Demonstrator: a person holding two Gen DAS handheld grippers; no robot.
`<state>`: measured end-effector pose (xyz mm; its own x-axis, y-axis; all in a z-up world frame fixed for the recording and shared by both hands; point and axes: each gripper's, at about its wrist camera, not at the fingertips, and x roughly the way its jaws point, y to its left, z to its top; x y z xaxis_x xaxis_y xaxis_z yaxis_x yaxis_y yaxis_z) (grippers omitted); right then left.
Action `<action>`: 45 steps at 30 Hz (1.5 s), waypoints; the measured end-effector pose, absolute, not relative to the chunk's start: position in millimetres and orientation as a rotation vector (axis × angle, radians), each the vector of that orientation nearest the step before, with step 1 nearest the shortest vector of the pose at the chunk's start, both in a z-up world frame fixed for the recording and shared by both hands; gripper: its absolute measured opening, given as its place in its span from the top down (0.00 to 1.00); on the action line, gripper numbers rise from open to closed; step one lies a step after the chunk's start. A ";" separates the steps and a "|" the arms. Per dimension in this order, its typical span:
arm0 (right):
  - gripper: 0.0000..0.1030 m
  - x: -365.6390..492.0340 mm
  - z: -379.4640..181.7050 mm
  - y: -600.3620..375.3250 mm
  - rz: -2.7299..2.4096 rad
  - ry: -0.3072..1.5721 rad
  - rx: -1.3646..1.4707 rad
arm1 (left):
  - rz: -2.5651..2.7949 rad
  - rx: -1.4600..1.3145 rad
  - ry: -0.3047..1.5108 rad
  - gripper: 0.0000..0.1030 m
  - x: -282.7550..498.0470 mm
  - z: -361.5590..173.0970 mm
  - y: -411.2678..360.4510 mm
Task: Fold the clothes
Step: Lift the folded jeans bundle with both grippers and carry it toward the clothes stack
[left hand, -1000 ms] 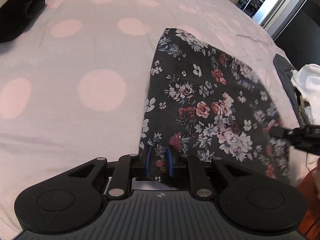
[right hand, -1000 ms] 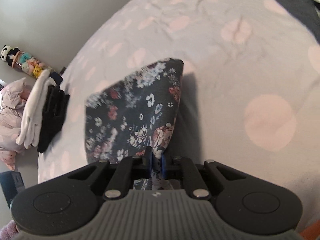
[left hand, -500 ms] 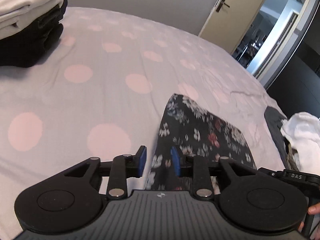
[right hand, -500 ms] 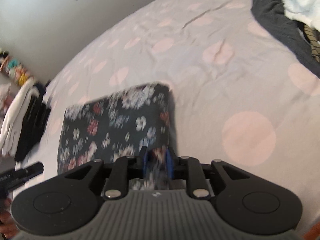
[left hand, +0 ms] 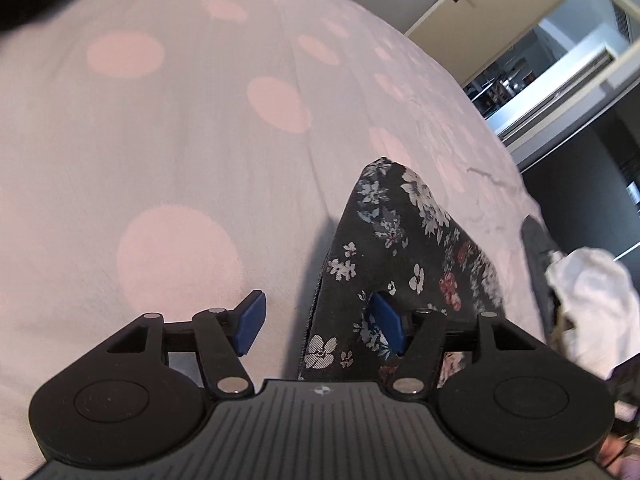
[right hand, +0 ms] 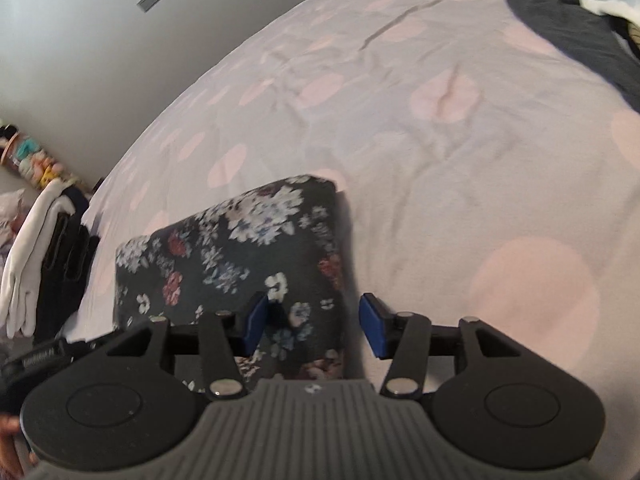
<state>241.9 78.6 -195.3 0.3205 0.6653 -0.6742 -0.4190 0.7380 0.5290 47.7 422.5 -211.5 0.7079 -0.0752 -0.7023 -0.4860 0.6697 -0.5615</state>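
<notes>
A dark floral garment (left hand: pixel 400 264) lies folded into a compact rectangle on the pale bed sheet with pink dots (left hand: pixel 180 128). My left gripper (left hand: pixel 320 326) is open above the garment's near left corner, its blue pads (left hand: pixel 252 318) spread wide and holding nothing. In the right wrist view the same floral garment (right hand: pixel 240 248) lies flat, and my right gripper (right hand: pixel 314 326) is open over its near right corner, with the fabric edge below the gap between the pads.
A stack of folded white and black clothes (right hand: pixel 44 260) sits at the bed's left edge. A dark grey garment (right hand: pixel 568 20) and white cloth (left hand: pixel 592 296) lie in a pile to the right. An open doorway (left hand: pixel 532 64) lies beyond the bed.
Both grippers were shut on the floral garment's corners a second ago; both have let go and now stand open. The garment has dropped flat onto the sheet.
</notes>
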 end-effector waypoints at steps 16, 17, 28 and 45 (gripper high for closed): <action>0.74 248.0 -206.1 74.0 0.753 1.084 0.422 | 0.120 -0.878 0.813 0.56 69.6 -225.0 413.5; 0.81 247.8 -205.5 72.9 0.763 1.080 0.435 | 0.116 -0.879 0.810 0.58 70.3 -223.6 412.6; 0.88 235.0 -176.9 62.4 0.878 0.993 0.520 | 0.172 -0.852 0.697 0.66 35.3 -170.8 415.3; 0.89 202.8 -8.0 193.6 1.243 0.913 0.376 | 0.372 -0.713 0.508 0.66 -55.9 -6.5 479.0</action>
<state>202.8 193.6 -8.0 0.0400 0.9214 -0.3865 -0.6447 0.3193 0.6946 -55.9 479.0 -6.5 0.8162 0.1503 -0.5579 -0.4862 0.7003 -0.5227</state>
